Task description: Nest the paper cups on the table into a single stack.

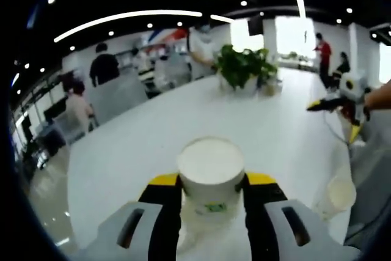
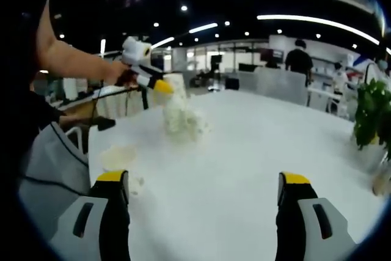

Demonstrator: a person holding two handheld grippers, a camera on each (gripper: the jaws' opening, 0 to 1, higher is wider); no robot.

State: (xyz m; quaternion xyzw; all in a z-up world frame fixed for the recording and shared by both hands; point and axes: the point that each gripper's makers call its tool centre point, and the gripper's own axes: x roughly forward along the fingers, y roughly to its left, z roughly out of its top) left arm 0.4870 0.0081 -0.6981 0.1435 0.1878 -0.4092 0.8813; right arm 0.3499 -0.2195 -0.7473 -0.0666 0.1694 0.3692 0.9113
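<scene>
**Left tongs grip an upturned cup; right tongs gape wide**

In your left gripper view, your left gripper [image 1: 211,197] holds a white paper cup [image 1: 211,172] between its yellow-tipped jaws. The cup is upside down, its flat base facing the camera, with a small green mark on its wall. It sits over more white cup below it, though how many are nested there is not clear. To the right, near the table edge, a second paper cup [image 1: 340,195] stands on the white table [image 1: 140,145] with its mouth up. Farther right, your right gripper [image 1: 337,109] comes in, held in your hand [image 1: 380,97]. A potted plant [image 1: 244,68] stands toward the far end of the table.

In your right gripper view, your right gripper [image 2: 203,192] has its jaws spread wide with nothing between them. Beyond them, your left gripper [image 2: 160,85] is at the top of a blurred white cup stack [image 2: 177,114]. The loose cup [image 2: 119,157] stands nearer, just beyond the left jaw.
</scene>
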